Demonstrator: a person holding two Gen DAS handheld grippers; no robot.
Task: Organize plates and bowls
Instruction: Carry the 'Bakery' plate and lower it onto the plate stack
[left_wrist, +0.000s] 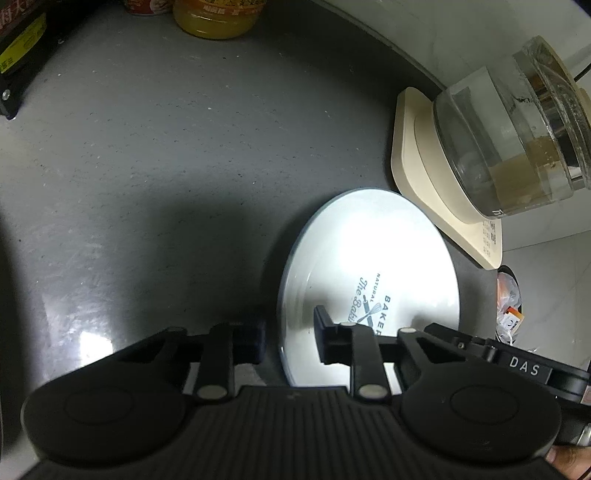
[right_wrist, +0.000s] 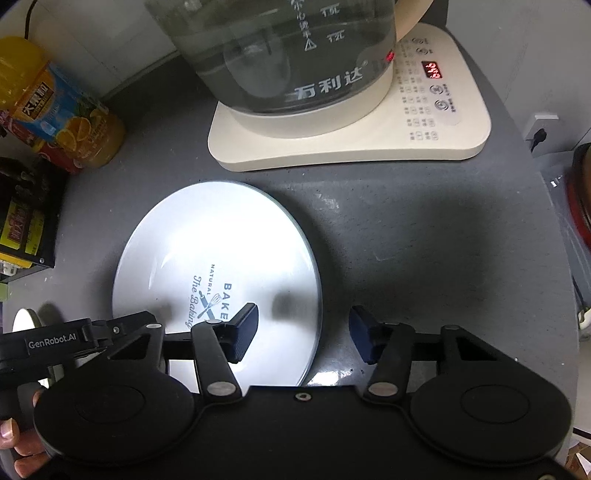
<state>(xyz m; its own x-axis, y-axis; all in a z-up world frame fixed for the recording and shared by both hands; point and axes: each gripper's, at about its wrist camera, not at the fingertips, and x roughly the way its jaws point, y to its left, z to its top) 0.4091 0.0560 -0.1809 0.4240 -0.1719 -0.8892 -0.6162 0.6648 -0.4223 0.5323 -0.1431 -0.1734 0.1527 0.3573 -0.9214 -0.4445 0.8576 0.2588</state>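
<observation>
A white plate with a blue "Bakery" print lies flat on the dark grey counter. My left gripper is open; its jaws straddle the plate's left rim, one finger over the plate, the other over the counter. In the right wrist view the same plate lies in front. My right gripper is open and straddles the plate's right rim. The left gripper shows at the plate's near left edge. No bowl is in view.
A glass kettle stands on a cream base just behind the plate. An orange juice bottle and dark boxes stand at the left. The counter's rounded edge runs at the right.
</observation>
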